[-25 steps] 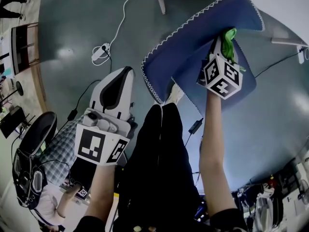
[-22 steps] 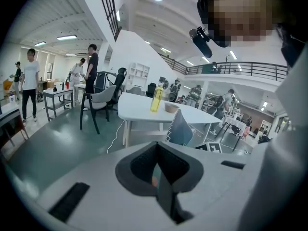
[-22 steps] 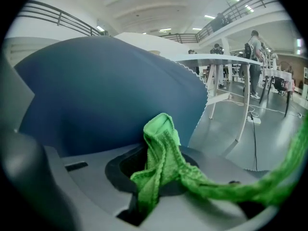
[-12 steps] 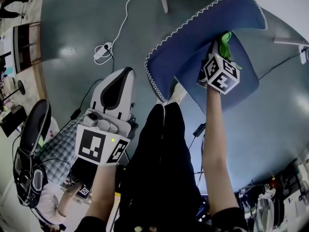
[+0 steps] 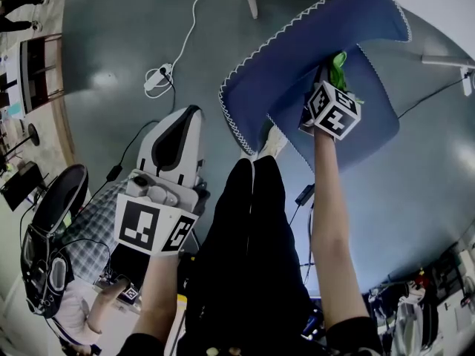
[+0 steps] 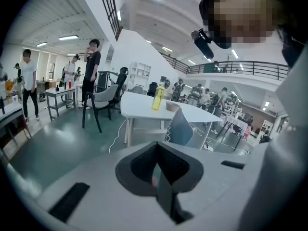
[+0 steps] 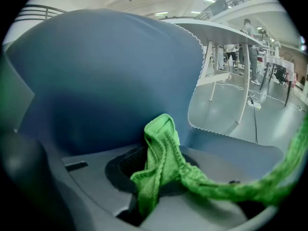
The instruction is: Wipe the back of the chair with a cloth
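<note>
The green cloth (image 7: pixel 161 165) is pinched between the jaws of the right gripper (image 7: pixel 155 179), one end standing up and the rest trailing off to the right. It sits just in front of the inner face of the blue chair (image 5: pixel 297 65) back; whether it touches cannot be told. A white table (image 7: pixel 216 30) stands behind the chair. The left gripper (image 6: pixel 159 174) is held well apart over the floor (image 5: pixel 119 43), its jaws pressed together on nothing.
</note>
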`<state>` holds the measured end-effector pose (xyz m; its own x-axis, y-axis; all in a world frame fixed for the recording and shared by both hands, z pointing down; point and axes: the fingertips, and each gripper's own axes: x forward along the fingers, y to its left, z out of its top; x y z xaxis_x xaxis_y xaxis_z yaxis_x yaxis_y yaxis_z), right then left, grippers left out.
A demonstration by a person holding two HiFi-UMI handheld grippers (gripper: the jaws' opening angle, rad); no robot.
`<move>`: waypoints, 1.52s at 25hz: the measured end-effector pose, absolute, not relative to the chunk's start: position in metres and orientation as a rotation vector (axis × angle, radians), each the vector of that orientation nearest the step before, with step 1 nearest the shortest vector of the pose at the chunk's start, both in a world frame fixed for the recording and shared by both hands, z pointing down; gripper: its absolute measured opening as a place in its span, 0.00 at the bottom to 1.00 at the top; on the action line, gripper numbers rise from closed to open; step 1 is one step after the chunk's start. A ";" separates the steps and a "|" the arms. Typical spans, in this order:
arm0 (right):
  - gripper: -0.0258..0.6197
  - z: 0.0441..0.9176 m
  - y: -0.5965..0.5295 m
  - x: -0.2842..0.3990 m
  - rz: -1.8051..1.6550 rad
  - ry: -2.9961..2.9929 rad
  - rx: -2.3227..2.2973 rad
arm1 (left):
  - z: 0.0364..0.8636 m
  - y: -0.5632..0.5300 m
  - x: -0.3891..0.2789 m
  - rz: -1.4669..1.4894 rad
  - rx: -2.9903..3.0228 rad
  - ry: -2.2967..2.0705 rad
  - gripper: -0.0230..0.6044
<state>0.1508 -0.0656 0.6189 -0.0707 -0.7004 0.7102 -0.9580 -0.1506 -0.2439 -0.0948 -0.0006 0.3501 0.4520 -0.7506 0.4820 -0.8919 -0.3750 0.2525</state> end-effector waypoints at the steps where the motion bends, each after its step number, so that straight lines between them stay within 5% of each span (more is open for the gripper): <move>1: 0.11 0.620 -0.063 0.150 1.068 -1.781 1.864 | 0.349 0.000 -0.093 0.392 2.231 -1.374 0.04; 18: 0.11 0.601 -0.056 0.161 1.001 -1.810 1.806 | 0.337 0.003 -0.085 0.378 2.245 -1.367 0.04; 38: 0.11 0.357 -0.115 0.176 0.403 -2.073 2.098 | 0.311 -0.002 -0.092 0.312 2.287 -1.343 0.04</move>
<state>0.1760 -0.1155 0.3572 0.0002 -0.9528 0.3035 -0.9971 -0.0232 -0.0722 -0.0919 -0.0023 0.3111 0.4960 -0.7612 0.4178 -0.8675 -0.4127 0.2779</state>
